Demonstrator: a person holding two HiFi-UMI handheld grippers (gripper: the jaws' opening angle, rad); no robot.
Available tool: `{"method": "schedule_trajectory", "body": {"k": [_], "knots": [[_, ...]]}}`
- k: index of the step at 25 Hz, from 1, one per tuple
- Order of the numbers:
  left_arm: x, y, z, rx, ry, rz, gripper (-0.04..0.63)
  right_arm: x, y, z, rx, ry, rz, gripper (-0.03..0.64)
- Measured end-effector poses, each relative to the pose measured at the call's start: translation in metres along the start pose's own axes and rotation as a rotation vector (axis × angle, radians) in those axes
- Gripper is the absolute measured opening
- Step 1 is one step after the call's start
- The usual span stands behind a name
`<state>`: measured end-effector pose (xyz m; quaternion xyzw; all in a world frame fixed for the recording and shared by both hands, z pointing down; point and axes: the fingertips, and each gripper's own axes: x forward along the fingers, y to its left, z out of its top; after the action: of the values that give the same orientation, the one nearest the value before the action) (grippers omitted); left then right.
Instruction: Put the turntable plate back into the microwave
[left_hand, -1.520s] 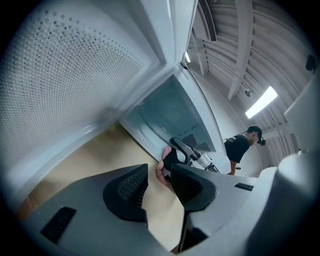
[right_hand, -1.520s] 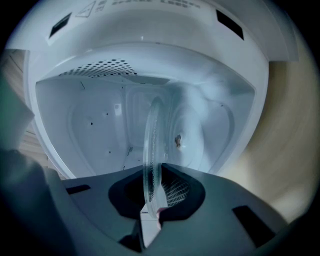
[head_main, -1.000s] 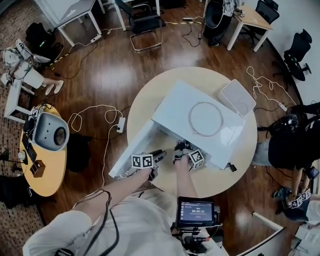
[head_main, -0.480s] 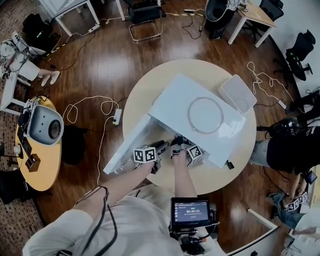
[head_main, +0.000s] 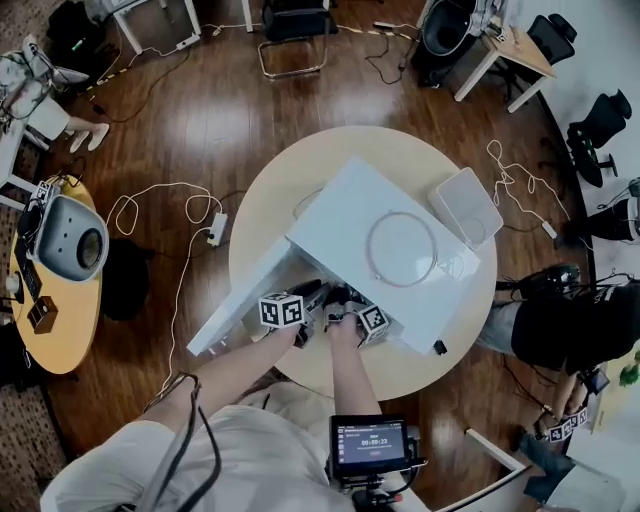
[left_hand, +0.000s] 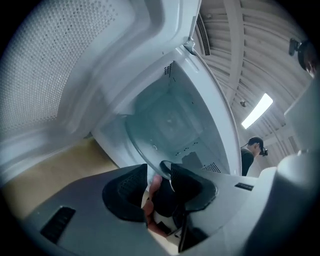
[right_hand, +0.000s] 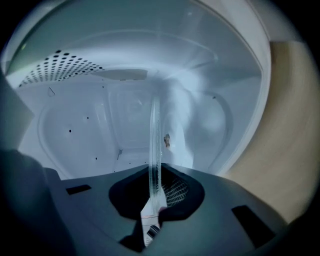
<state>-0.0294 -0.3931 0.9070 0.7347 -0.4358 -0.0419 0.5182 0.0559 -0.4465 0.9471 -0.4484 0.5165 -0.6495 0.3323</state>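
I have the white box-shaped microwave (head_main: 340, 225) on the round pale wooden table (head_main: 300, 185), door (head_main: 235, 305) swung out left. The clear glass turntable plate (right_hand: 155, 135) reaches edge-up into its cavity, pinched between my right gripper (right_hand: 156, 187)'s jaws; my left gripper (left_hand: 159, 172) sits just left.

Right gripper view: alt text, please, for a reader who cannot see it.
The right gripper is shut on the rim of the glass turntable plate, seen edge-on and reaching into the open white microwave. The tan table shows at right.
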Motion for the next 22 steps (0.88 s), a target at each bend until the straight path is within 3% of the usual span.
{"method": "schedule_trajectory", "body": {"k": [13,17,22], "knots": [[0.025,0.010,0.005,-0.178,-0.023,-0.046,0.148,-0.010,-0.016,-0.002,0.076,0.039,-0.057,0.031],[0.025,0.016,0.000,-0.213,-0.018,-0.029,0.147,-0.014,-0.028,-0.003,0.084,0.047,-0.072,0.031],[0.029,0.027,0.015,-0.325,-0.082,-0.007,0.146,0.000,-0.018,-0.010,0.068,0.064,-0.072,0.031]]}}
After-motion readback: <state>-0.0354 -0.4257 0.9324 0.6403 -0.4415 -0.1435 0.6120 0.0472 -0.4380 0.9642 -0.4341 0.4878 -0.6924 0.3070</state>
